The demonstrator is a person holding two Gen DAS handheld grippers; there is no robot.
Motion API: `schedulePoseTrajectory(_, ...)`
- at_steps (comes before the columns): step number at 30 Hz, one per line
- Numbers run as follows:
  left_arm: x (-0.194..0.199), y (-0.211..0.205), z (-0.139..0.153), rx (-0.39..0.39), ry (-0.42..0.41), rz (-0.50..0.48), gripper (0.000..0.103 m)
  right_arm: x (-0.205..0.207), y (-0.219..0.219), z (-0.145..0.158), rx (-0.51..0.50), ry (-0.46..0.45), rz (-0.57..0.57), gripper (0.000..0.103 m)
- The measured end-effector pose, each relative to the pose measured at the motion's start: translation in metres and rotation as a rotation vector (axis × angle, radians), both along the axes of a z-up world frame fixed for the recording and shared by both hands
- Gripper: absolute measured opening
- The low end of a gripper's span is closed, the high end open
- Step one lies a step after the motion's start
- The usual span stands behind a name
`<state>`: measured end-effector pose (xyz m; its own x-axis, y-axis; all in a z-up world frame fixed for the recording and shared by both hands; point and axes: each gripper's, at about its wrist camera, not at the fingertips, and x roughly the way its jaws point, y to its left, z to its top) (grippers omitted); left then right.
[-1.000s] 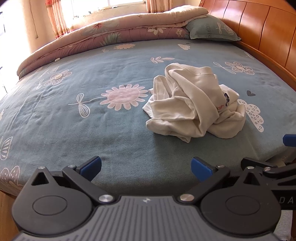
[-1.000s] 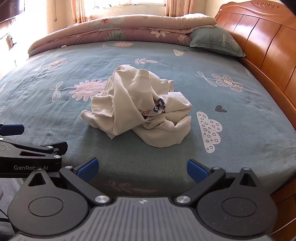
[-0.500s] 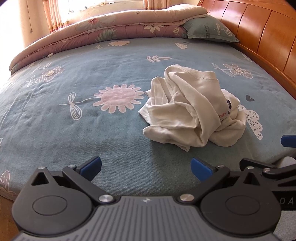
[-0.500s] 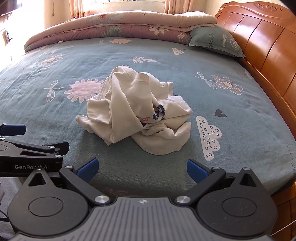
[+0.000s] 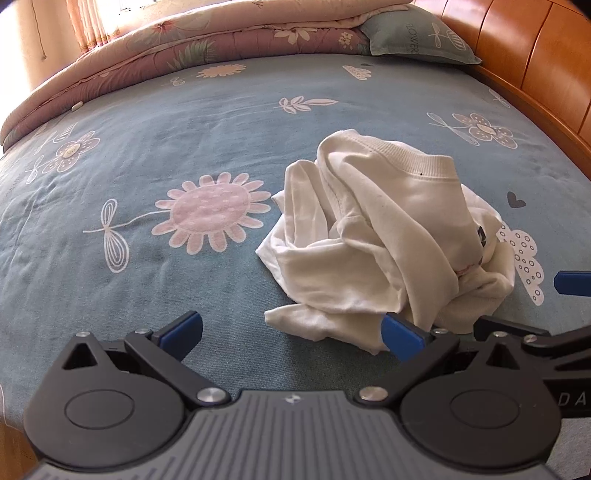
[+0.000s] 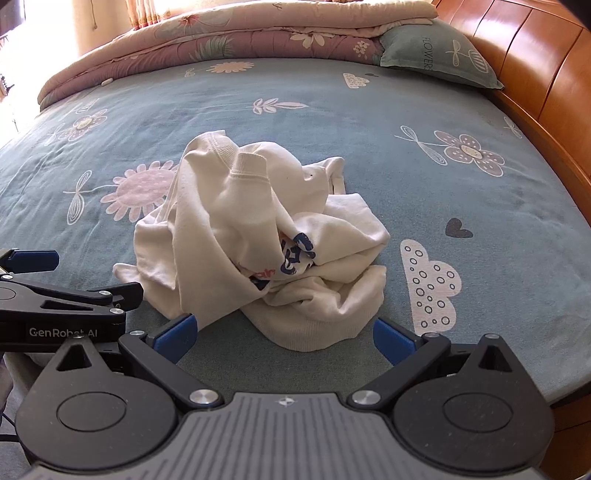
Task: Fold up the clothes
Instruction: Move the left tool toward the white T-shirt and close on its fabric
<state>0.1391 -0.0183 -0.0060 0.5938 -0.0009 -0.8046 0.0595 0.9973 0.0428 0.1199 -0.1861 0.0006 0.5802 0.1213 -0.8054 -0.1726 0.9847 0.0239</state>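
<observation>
While the white sweatshirt [image 6: 255, 236] sits in a crumpled heap on the bed [image 6: 369, 122], both claws, left claw [image 5: 291, 330] and right claw [image 6: 284, 334], hover wide apart holding nothing, so all folding's left.

Crumpled sweatshirt [image 5: 388, 243] [image 6: 258, 240] on bed sheet [image 5: 147, 295] [image 6: 443, 110], near front edge. Left gripper [image 5: 291, 330] just before and left of it, right gripper [image 6: 282, 334] directly before it, side by side. Folded quilt [image 5: 221, 37] [image 6: 240, 33] along far edge behind; pillow [image 5: 417, 37] [image 6: 439, 51] at its right end, against headboard [image 5: 535, 55] [image 6: 535, 74] on right.
</observation>
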Motion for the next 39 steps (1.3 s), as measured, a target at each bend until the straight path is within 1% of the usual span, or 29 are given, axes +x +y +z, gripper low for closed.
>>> schedulePoseTrajectory(5,0.015,-0.010,-0.004,-0.023,0.023,-0.037,0.102,0.013,-0.010,-0.003,-0.029,0.002,-0.006,0.103)
schedulePoseTrajectory(7,0.018,-0.014,-0.008,-0.018,0.036,-0.051,0.102,0.015,-0.015,-0.005,-0.037,0.006,-0.007,0.103)
schedulePoseTrajectory(11,0.024,-0.017,-0.014,-0.021,0.061,-0.052,0.102,0.019,-0.023,-0.009,-0.047,0.016,-0.010,0.103)
schedulePoseTrajectory(17,0.032,-0.015,-0.014,-0.027,0.069,-0.049,0.102,0.029,-0.020,-0.013,-0.039,0.026,0.003,0.103)
schedulePoseTrajectory(21,0.043,-0.011,-0.013,-0.029,0.054,-0.035,0.102,0.035,-0.018,-0.014,-0.040,0.030,0.006,0.103)
schedulePoseTrajectory(24,0.054,-0.002,-0.014,-0.014,0.039,-0.003,0.102,0.036,-0.018,-0.016,-0.047,0.033,0.003,0.103)
schedulePoseTrajectory(27,0.065,0.015,-0.015,0.014,0.018,0.054,0.102,0.036,-0.022,-0.017,-0.049,0.035,-0.012,0.103)
schedulePoseTrajectory(28,0.065,0.018,-0.014,0.013,0.015,0.056,0.102,0.036,-0.024,-0.018,-0.047,0.037,-0.017,0.103)
schedulePoseTrajectory(32,0.057,0.025,-0.010,-0.010,0.007,0.033,0.102,0.037,-0.027,-0.019,-0.037,0.038,-0.025,0.103)
schedulePoseTrajectory(36,0.050,0.032,-0.006,-0.032,-0.001,0.010,0.102,0.036,-0.023,-0.019,-0.023,0.033,-0.005,0.103)
schedulePoseTrajectory(37,0.046,0.028,-0.007,-0.041,0.009,-0.028,0.102,0.035,-0.022,-0.019,-0.022,0.034,0.000,0.103)
schedulePoseTrajectory(39,0.041,0.019,-0.010,-0.025,0.018,-0.068,0.102,0.033,-0.022,-0.020,-0.021,0.037,0.006,0.103)
